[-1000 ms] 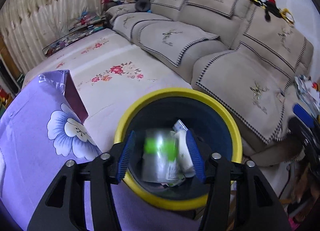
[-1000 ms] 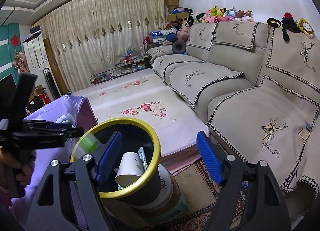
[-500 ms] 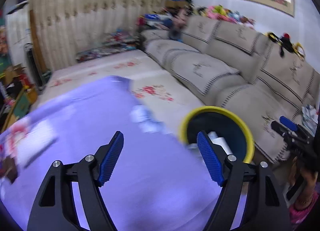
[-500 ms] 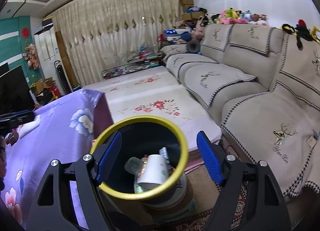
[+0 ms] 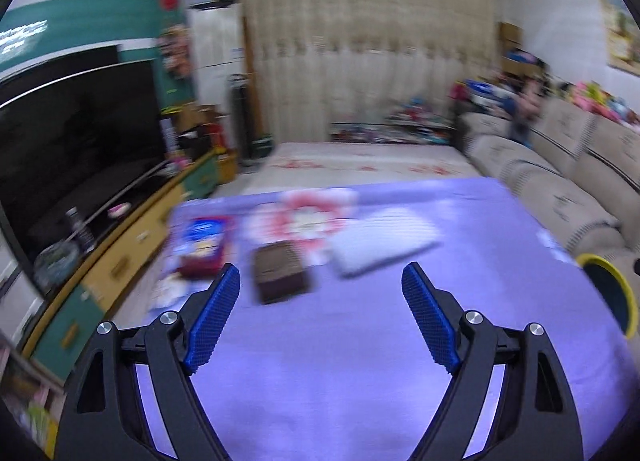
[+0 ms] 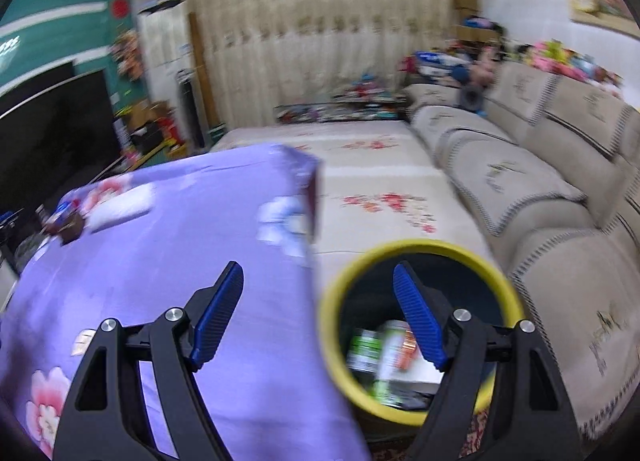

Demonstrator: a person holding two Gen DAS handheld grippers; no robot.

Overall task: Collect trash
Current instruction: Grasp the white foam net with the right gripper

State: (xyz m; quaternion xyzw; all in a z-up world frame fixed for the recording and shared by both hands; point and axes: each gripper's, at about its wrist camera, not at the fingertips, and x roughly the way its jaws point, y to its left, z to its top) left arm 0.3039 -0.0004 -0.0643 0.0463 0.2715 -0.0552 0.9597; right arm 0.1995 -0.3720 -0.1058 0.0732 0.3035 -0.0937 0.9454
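Left gripper [image 5: 320, 293] fingers spread, empty, above purple tabletop [image 5: 360, 361]; right gripper [image 6: 318, 289] fingers spread, empty, beside yellow-rimmed bin [image 6: 420, 249].

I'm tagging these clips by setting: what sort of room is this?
Most likely a home living room: a long beige sofa, a big dark television on a low cabinet, and curtains across the far wall.

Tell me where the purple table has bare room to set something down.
Free: the near cloth between the left hand-held gripper and the brown box, and rightward toward the yellow-rimmed bin. Crowded: the far left, with box, snack packet and white pack.
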